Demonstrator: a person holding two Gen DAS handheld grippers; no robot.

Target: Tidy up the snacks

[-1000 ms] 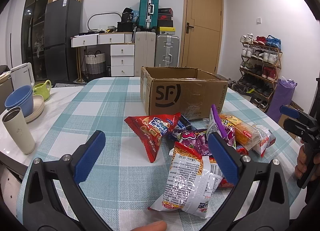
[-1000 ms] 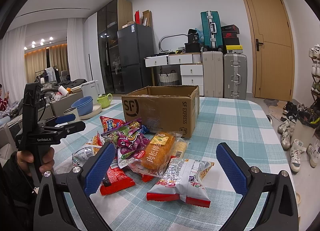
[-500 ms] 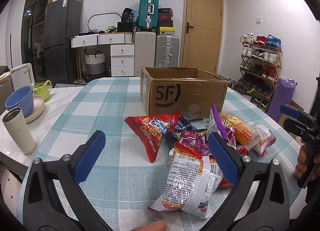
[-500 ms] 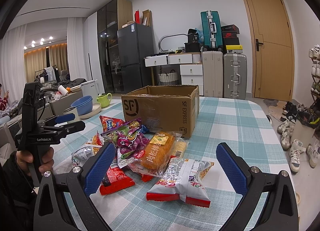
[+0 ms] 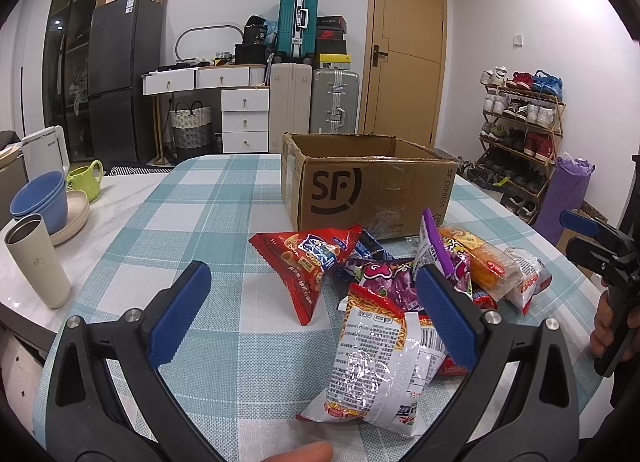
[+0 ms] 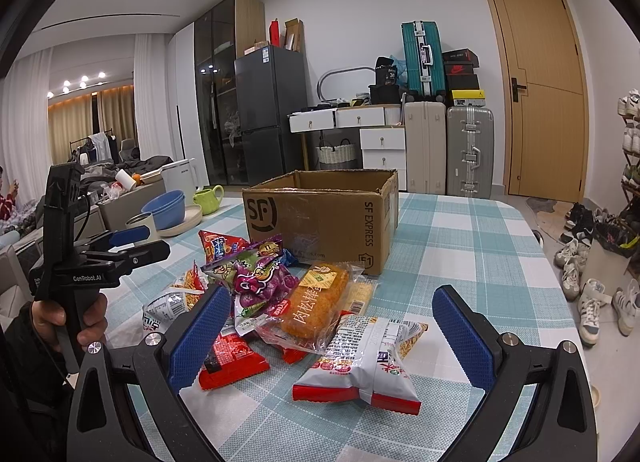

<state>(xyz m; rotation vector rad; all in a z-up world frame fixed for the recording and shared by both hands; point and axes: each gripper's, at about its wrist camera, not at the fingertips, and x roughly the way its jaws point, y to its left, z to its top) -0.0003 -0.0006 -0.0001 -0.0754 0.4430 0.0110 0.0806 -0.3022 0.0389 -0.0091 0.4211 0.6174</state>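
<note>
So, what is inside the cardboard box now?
The cardboard box stands open, but only its upper inner walls show; the bottom is hidden by its front wall, so its contents cannot be told.

No displacement is recorded for any snack packet or for the cardboard box (image 6: 320, 217) across the interval. One slight shift is noted in the right wrist view: the left gripper (image 6: 132, 240), at nine o'clock, is registered marginally lower than before. Its jaw spread is unaltered. No further change is observed.
</note>
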